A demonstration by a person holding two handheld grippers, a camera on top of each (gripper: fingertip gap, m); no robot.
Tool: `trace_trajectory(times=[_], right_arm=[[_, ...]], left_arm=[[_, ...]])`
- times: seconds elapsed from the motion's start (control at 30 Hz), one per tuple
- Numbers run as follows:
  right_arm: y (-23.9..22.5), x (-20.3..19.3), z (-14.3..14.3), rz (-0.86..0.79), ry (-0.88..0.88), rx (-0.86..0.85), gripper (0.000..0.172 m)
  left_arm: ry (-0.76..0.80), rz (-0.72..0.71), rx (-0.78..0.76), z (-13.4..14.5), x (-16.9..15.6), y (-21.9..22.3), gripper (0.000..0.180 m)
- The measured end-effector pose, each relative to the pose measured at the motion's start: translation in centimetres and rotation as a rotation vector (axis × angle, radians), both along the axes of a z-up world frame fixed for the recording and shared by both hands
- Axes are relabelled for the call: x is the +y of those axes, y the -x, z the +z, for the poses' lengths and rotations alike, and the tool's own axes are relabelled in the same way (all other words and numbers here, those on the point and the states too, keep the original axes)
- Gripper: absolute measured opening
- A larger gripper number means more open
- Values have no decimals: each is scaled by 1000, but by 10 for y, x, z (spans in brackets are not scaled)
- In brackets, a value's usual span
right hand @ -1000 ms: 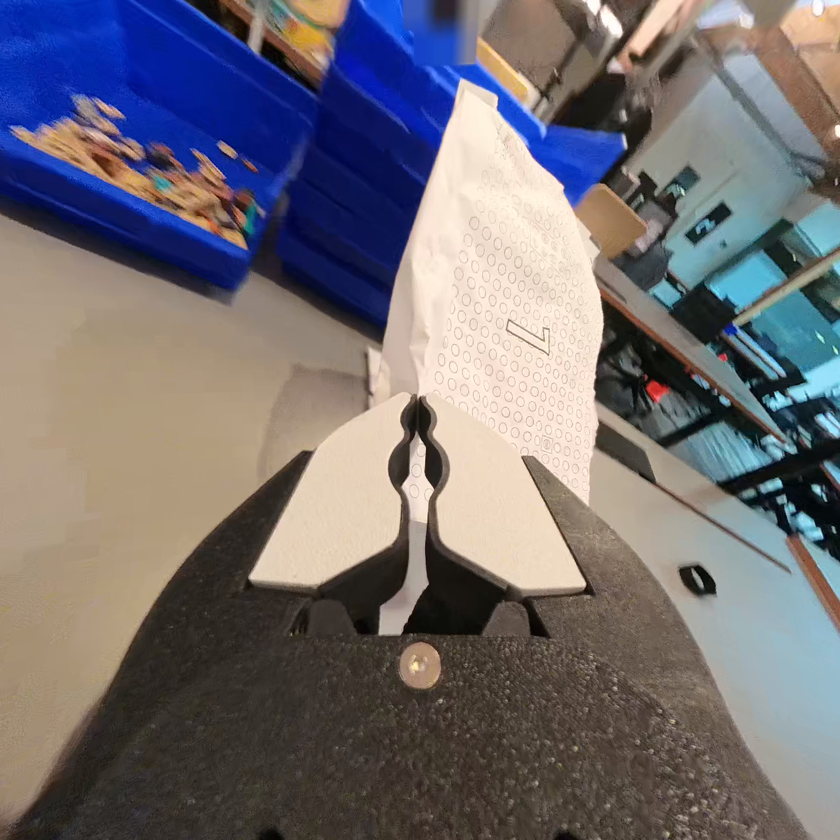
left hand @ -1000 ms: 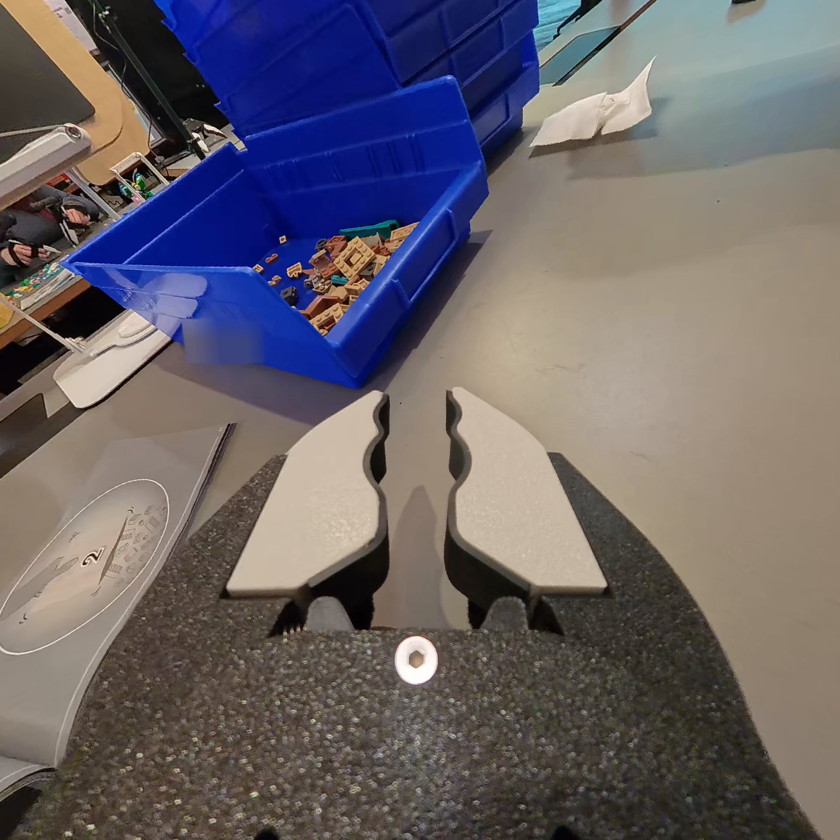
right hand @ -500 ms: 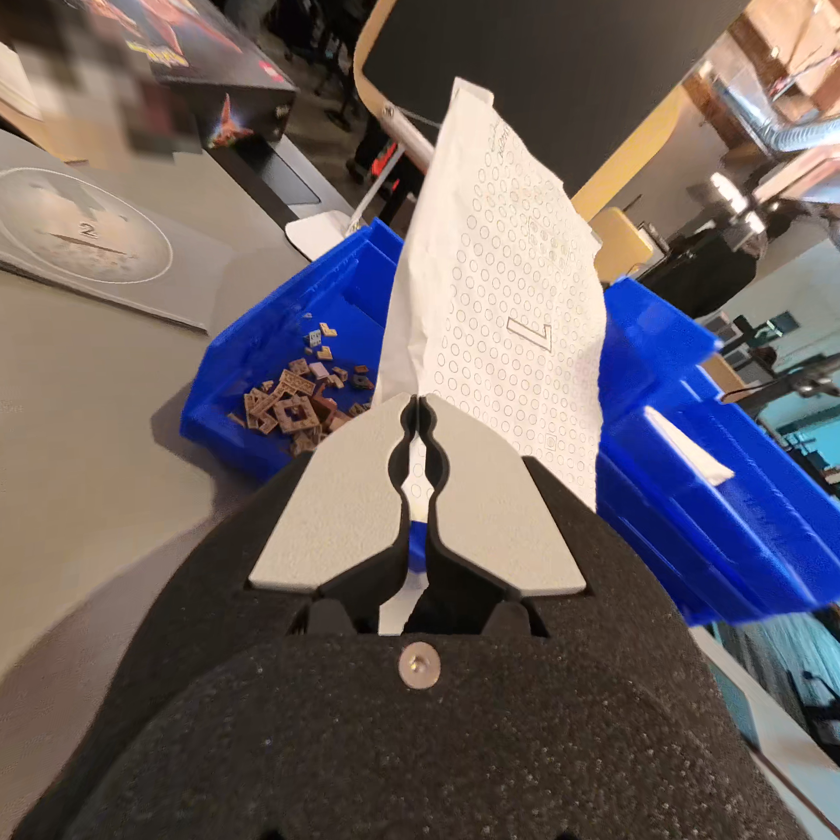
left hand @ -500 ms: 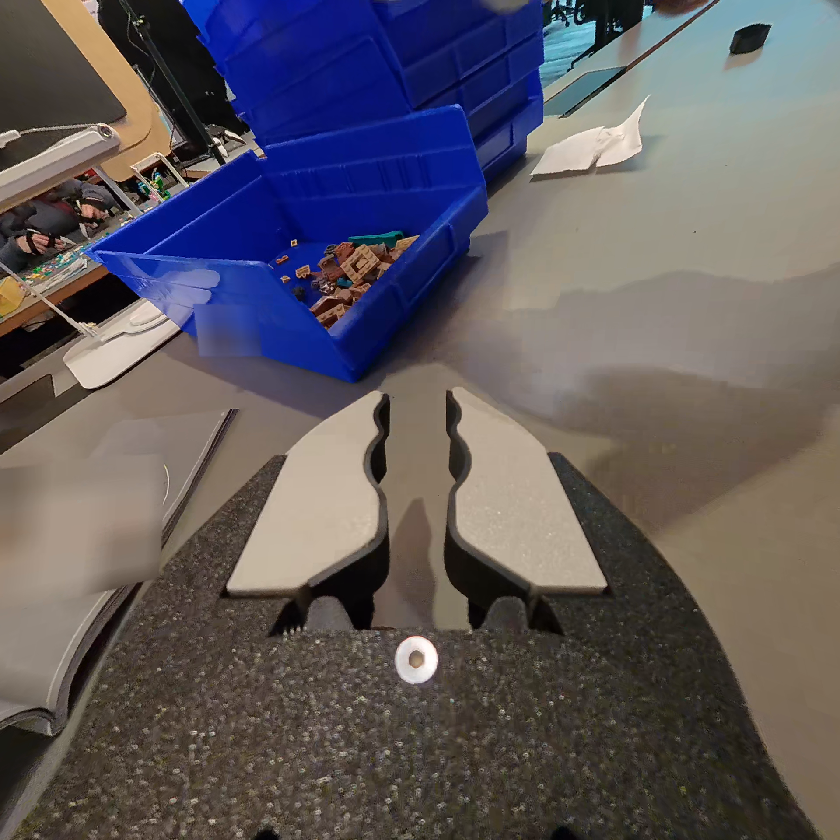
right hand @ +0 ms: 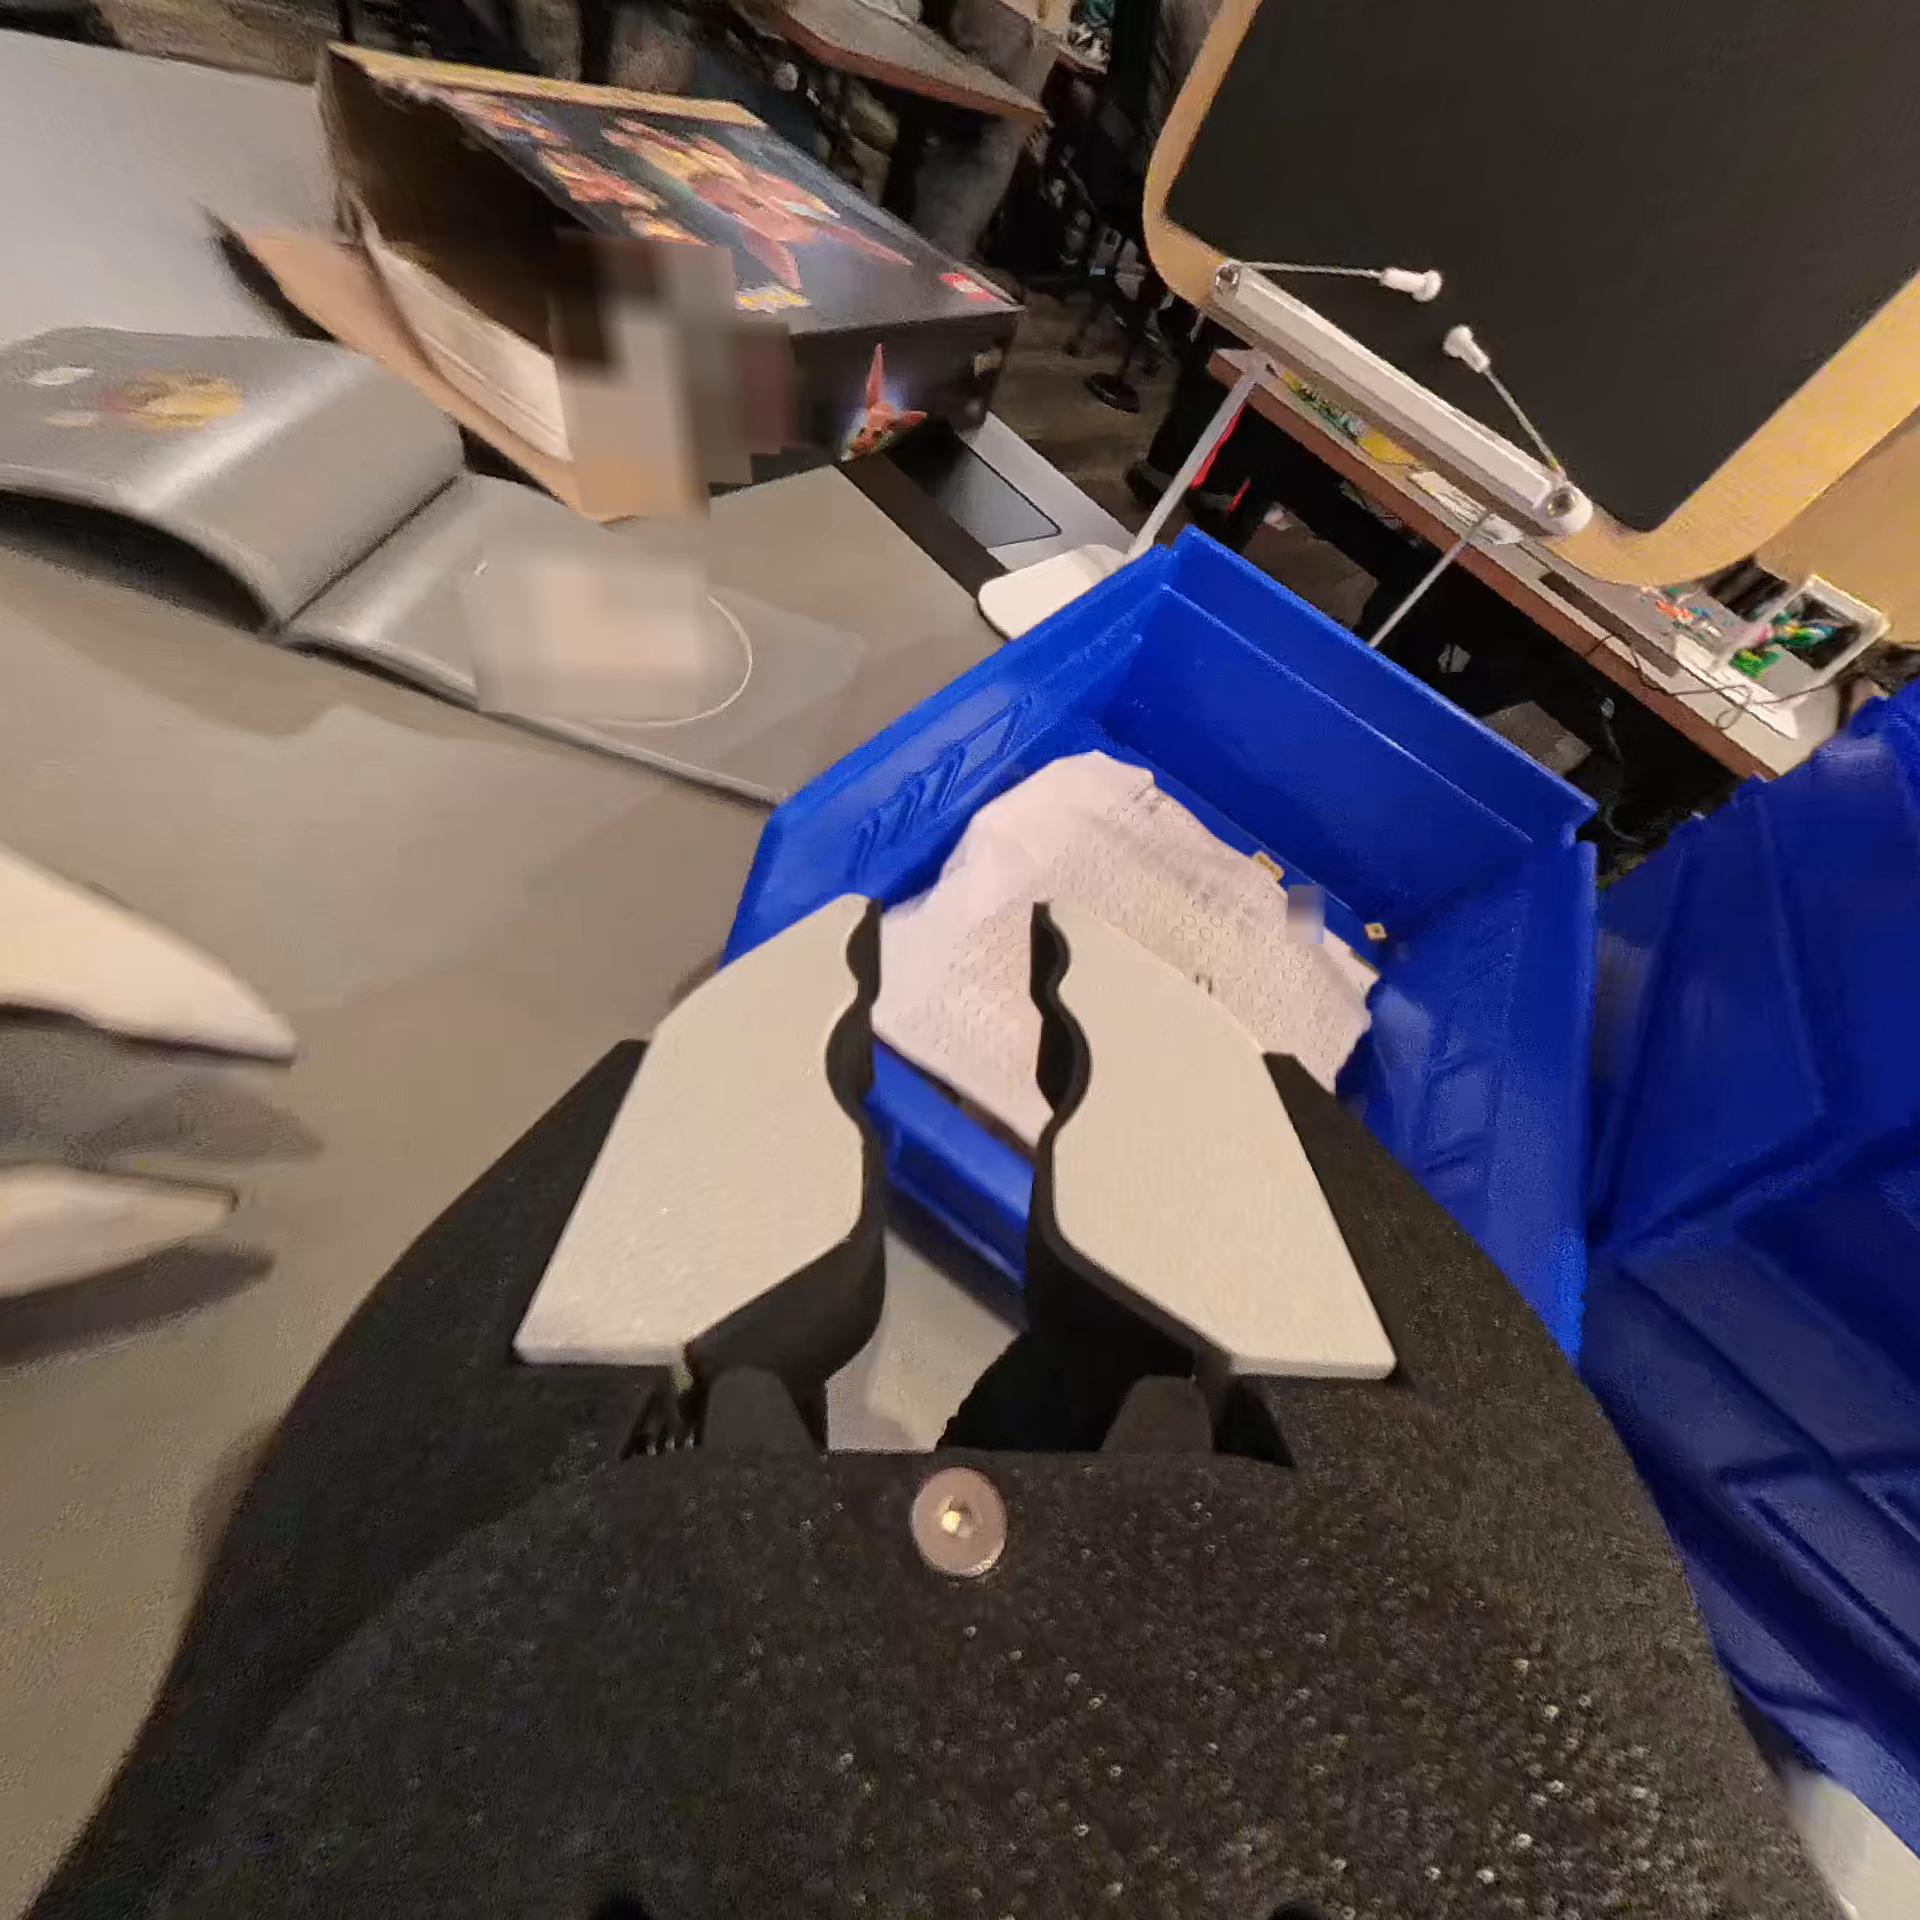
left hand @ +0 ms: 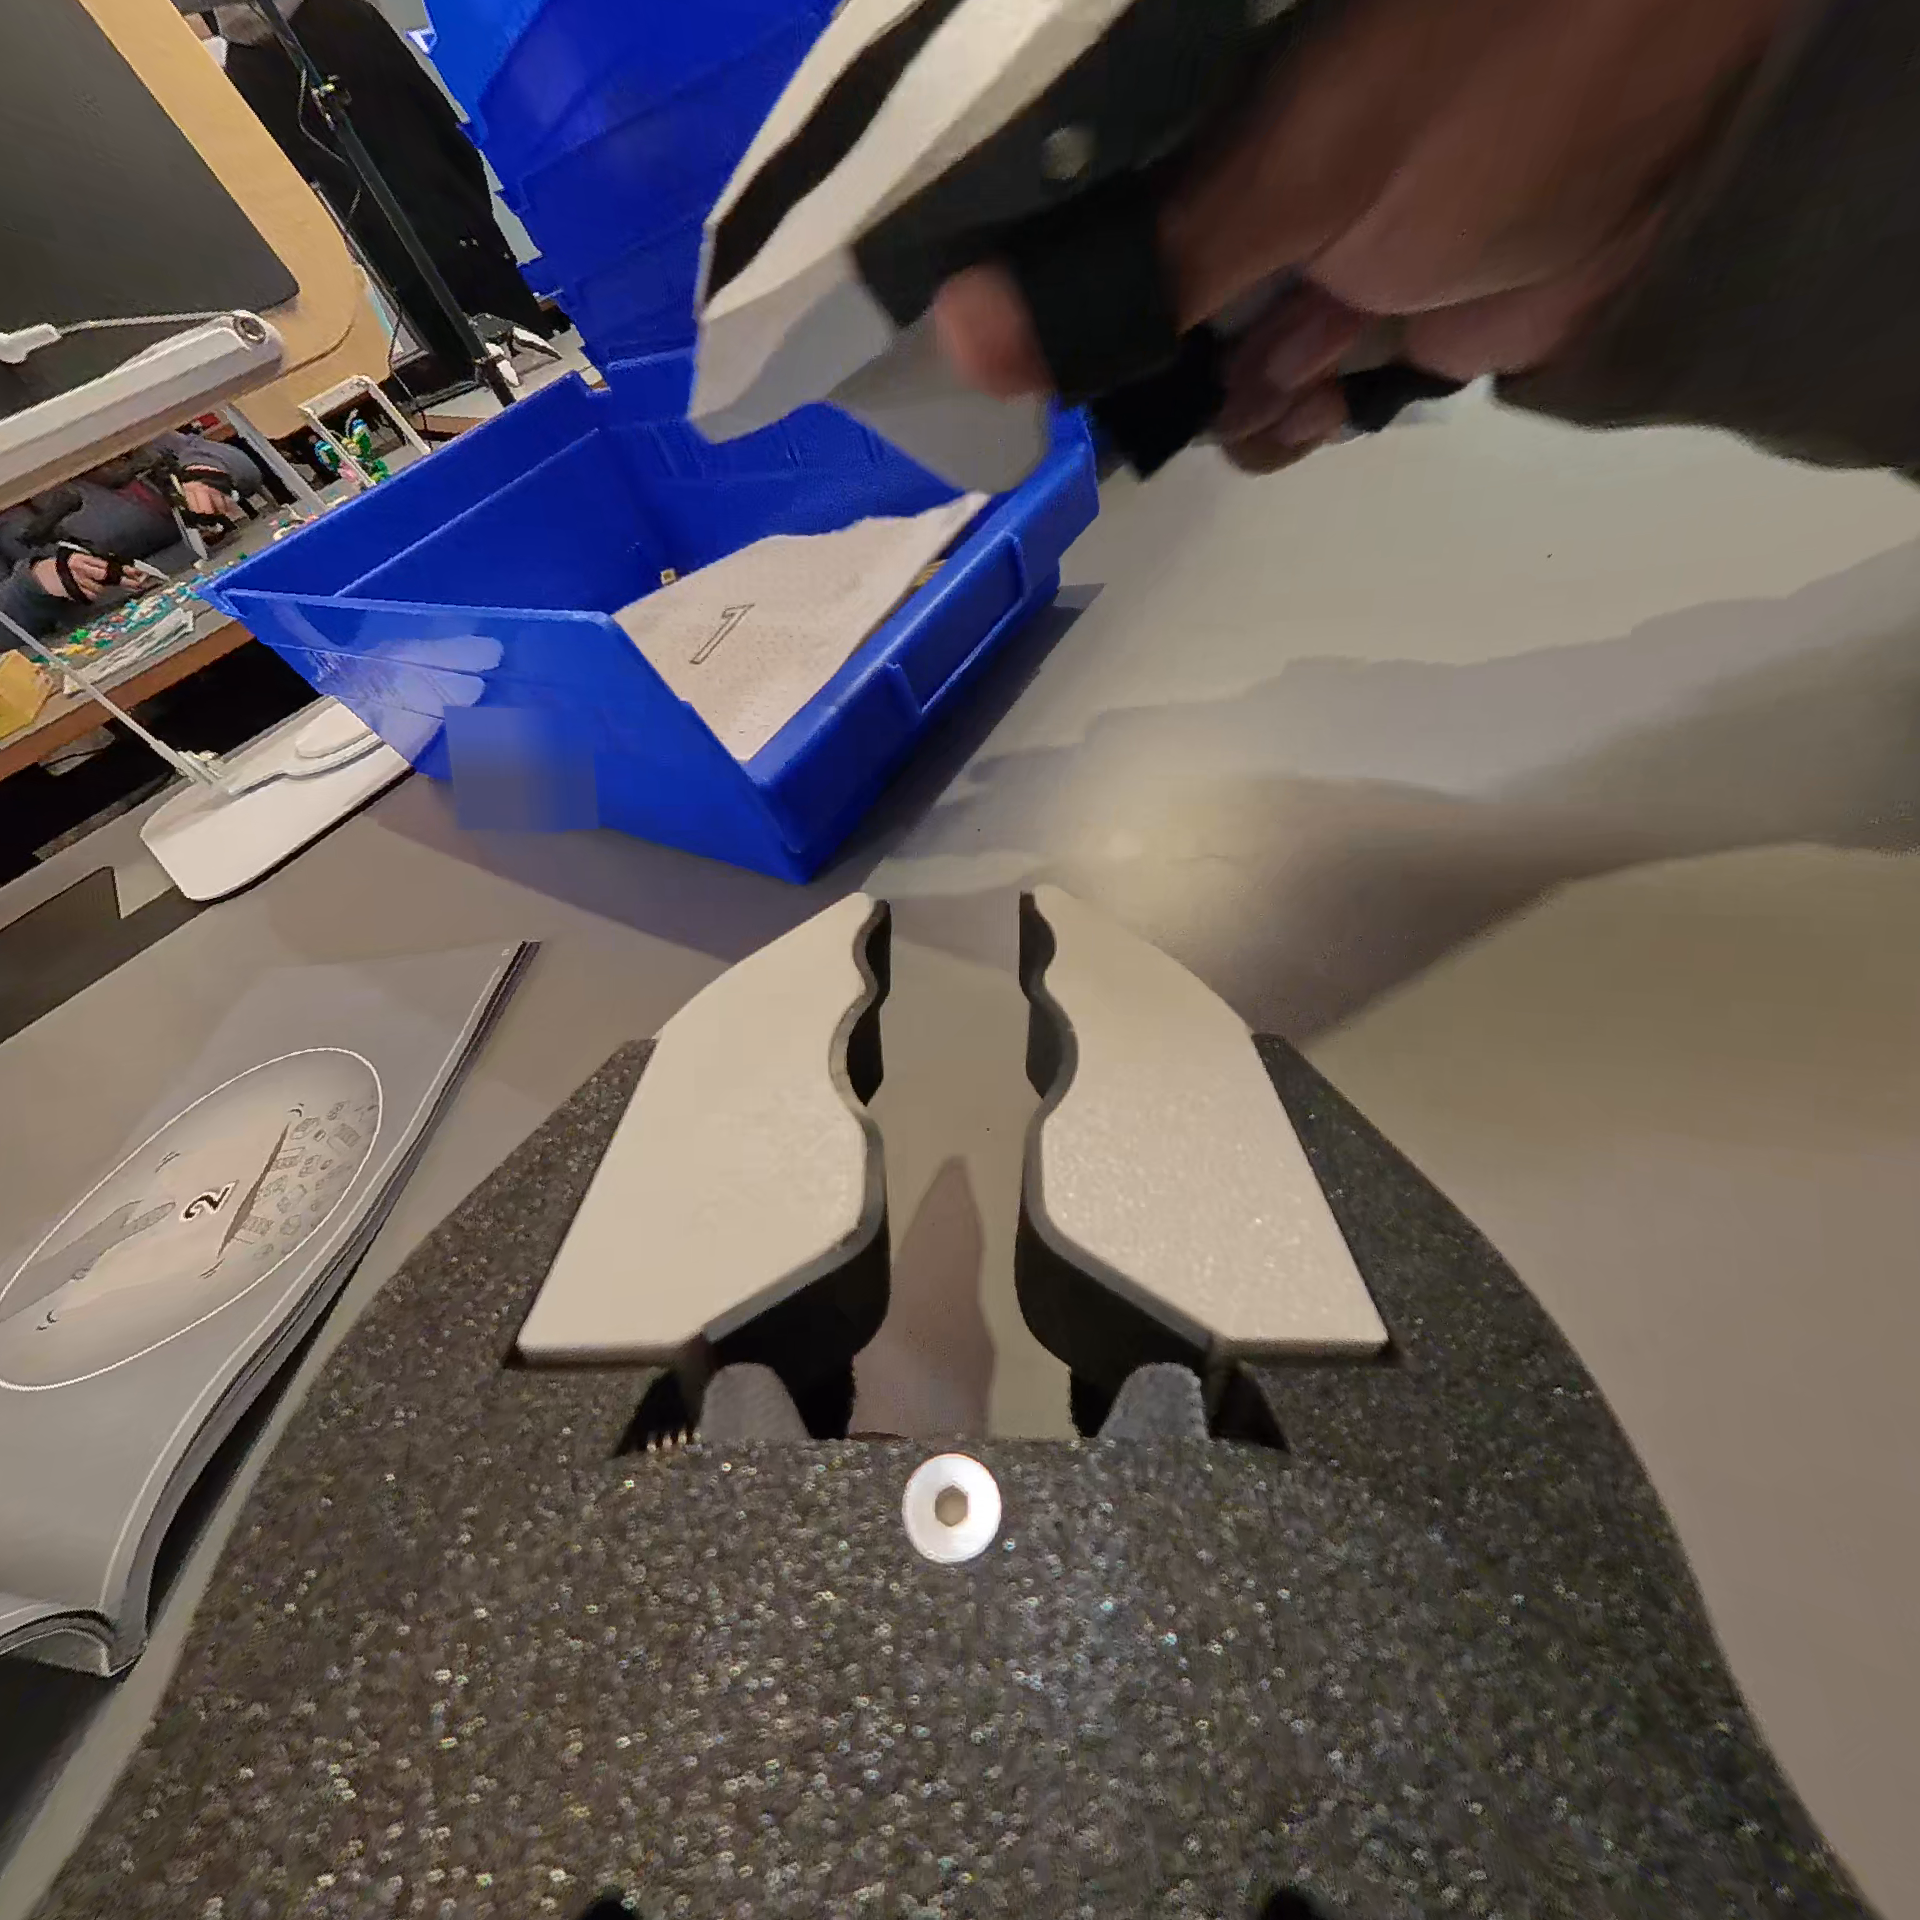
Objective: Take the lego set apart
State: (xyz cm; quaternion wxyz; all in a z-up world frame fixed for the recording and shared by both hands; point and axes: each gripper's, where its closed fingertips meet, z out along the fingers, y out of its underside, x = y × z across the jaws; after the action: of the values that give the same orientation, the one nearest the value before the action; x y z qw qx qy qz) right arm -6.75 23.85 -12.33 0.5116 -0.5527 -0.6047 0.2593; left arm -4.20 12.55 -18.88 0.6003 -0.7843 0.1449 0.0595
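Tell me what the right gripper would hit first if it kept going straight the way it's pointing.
Probably the white paper bag lying in the blue bin; the open right gripper points down into it, though depth is unclear.

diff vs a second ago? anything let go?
The right gripper swung over the blue bin and let go of the white paper bag: its jaws, shut on the bag before, now stand apart, and the bag lies in the bin over the small bricks. Unchanged: the left gripper stays open and empty over the table; the booklet stays put.
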Motion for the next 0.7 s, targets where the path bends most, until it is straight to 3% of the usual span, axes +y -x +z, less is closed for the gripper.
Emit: trace_trajectory(times=[0.1,0.2,0.43,0.7], right_arm=[[-42,8,-9,-15,-76,-80,27],[-94,41,-24,-106,-131,-165,27],[-211,115,-50,-318,23,-234,27],[-262,152,-84,-397,159,-266,30]], left_arm=[[-2,-5,1,1,-1,-1,23],[-5,-8,-3,1,-1,-2,23],[-10,-3,-15,3,-1,0,23],[-4,0,-18,1,-1,1,23]])
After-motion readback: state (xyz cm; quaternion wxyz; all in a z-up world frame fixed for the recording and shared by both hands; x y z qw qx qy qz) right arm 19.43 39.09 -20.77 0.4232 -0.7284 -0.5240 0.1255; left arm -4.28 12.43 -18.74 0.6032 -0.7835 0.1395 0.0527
